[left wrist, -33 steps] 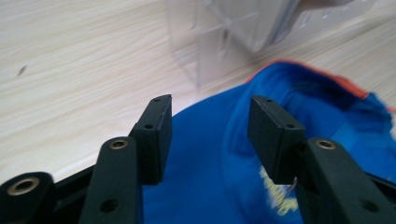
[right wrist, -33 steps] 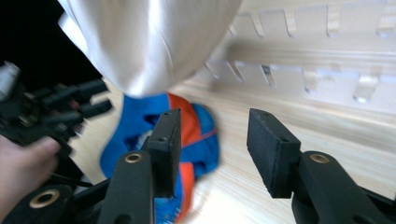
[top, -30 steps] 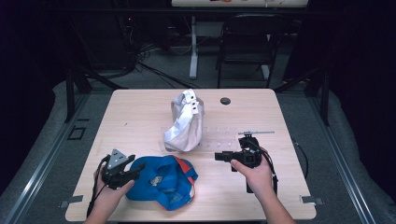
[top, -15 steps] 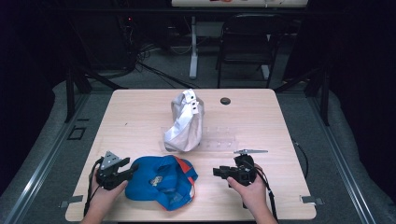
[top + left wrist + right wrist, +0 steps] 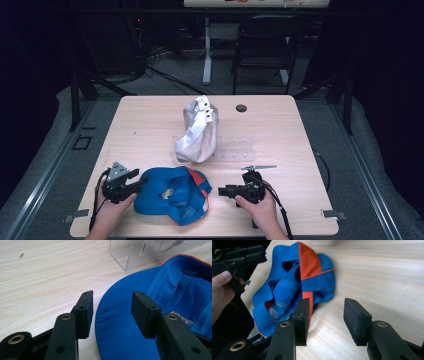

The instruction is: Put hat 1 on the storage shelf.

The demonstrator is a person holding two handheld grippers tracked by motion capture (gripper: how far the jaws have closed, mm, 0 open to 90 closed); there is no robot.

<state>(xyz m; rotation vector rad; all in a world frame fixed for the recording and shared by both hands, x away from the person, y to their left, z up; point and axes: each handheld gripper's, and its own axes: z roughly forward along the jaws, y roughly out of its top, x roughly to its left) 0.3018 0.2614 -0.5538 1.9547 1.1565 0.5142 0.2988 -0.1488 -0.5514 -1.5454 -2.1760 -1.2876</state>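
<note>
High view: blue cap (image 5: 172, 195) lies upside down at the table's (image 5: 150, 125) near edge, between left gripper (image 5: 135, 184) at its brim and right gripper (image 5: 223, 190) just beside its crown. Left gripper view: jaws apart, astride the brim edge, pads unpressed. Right gripper view: jaws just widening, empty; step judged as approach, closing on fabric next.
</note>
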